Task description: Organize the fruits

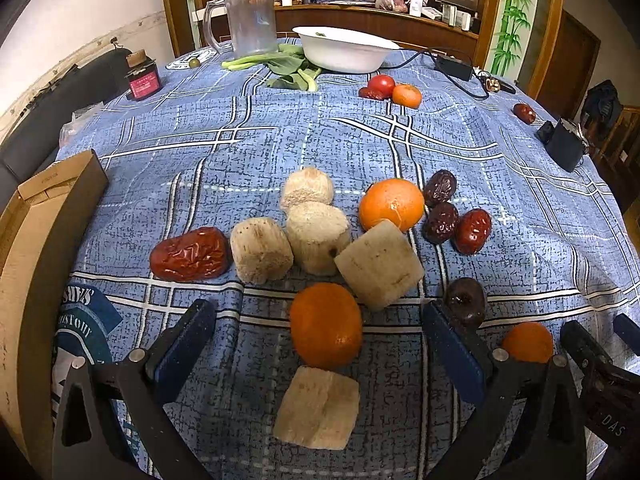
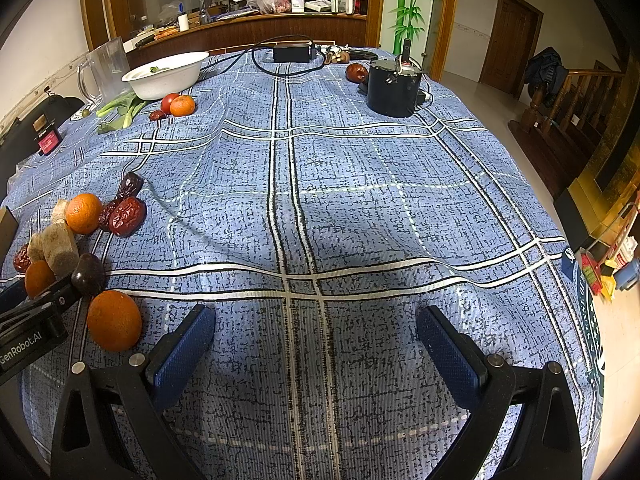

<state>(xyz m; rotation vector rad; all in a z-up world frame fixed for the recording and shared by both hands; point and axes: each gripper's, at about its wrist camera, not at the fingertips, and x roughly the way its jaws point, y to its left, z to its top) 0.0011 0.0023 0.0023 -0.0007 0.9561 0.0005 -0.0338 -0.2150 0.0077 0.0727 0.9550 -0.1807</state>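
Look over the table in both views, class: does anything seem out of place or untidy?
Yes. Leafy greens lie loose on the tablecloth beside the white bowl, not in it. A lone red date sits far from the main fruit cluster, near the black canister. The cloth itself is rumpled.

The left gripper (image 1: pixel 320 344) has two black plastic arms with triangular cut-outs; each ends in a finger faced with a dark blue, finely dimpled pad (image 1: pixel 182 344); round silver screws sit at the joints. The right gripper (image 2: pixel 316 344) is built the same, black with blue textured pads (image 2: pixel 450 354); seen from the right wrist, the left one's side carries white lettering, "GenRobot.AI".
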